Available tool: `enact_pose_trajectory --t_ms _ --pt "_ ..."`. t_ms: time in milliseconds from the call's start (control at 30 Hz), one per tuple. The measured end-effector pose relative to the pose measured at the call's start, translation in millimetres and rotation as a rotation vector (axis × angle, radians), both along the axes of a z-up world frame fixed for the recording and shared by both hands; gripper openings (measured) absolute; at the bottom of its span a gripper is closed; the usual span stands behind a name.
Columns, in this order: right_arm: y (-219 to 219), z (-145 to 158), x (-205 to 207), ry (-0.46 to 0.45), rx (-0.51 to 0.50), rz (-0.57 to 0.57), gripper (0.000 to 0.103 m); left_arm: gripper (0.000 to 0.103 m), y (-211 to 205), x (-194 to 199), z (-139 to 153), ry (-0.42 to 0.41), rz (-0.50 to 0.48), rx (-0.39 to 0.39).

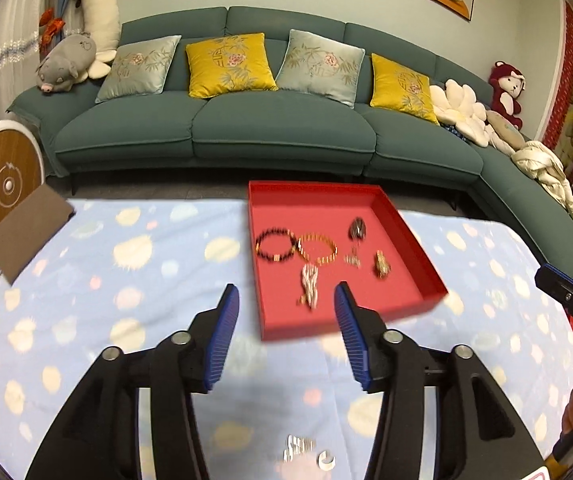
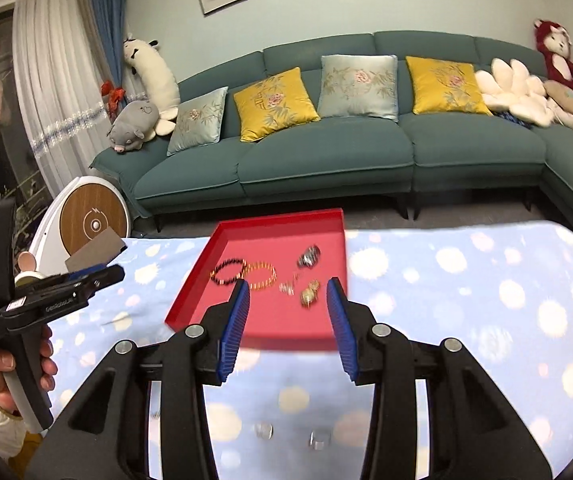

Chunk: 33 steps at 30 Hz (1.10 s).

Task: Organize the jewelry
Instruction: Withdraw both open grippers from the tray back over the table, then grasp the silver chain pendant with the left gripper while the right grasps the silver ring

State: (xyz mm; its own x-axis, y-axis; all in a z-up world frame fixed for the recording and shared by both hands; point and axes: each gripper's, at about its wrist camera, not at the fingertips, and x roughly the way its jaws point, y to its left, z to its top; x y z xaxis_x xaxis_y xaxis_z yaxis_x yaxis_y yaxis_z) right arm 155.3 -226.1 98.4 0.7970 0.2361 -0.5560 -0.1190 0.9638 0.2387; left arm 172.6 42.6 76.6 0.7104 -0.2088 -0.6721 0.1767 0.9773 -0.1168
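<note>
Both tongs wide, empty: left gripper (image 1: 286, 298), right gripper (image 2: 288, 294). Bracelets, brooches in red tray (image 1: 426, 268); small silver pieces (image 1: 306, 450) loose on blanket (image 1: 86, 280), near. Light, slippery, likely snaggy; pinch across middle.

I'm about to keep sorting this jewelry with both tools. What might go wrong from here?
1. The two bracelets touch in the tray, so pinching one may drag the other.
2. Small silver pieces lie on the cloth below the right tool, easy to miss or knock.
3. Both views are blurred, so aim may be off.
</note>
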Motion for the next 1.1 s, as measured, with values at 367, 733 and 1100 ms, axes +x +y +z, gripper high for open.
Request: enact_pose_trajectory --t_ms 367,733,1100 --pt "-19.4 -41.4 -76.7 0.099 0.029 -0.093 0.039 0.05 4.4 -77.2 -86.0 0.18 0.04 -0.008" --pt "9.1 -81.8 -72.1 0.174 -0.062 -0.01 0.039 0.05 0.1 -62.4 -125.5 0.187 0.036 0.022" --pt "13.3 -102.6 -59.4 0.24 -0.055 -0.003 0.039 0.009 -13.9 -54.7 -135.8 0.174 -0.004 0.059"
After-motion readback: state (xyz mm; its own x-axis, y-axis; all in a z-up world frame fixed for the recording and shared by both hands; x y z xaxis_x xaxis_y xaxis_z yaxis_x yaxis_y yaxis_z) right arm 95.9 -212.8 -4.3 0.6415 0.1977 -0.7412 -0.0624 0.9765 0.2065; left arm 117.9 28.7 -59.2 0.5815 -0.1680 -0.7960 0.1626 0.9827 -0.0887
